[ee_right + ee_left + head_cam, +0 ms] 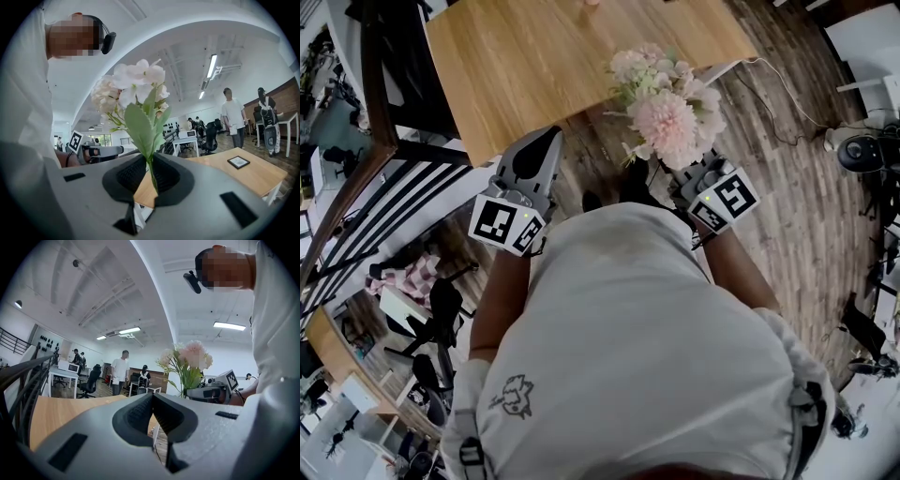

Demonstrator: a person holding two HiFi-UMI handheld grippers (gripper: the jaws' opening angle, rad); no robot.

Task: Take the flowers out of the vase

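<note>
Top-heavy flowers (666, 117), thin stems (151, 180)
My right fingers (129, 177) clench the stems, which could slip or twist; left fingers (138, 412) clenched, empty

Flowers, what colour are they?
The flowers are pale pink and white, clearest in the head view.
</note>
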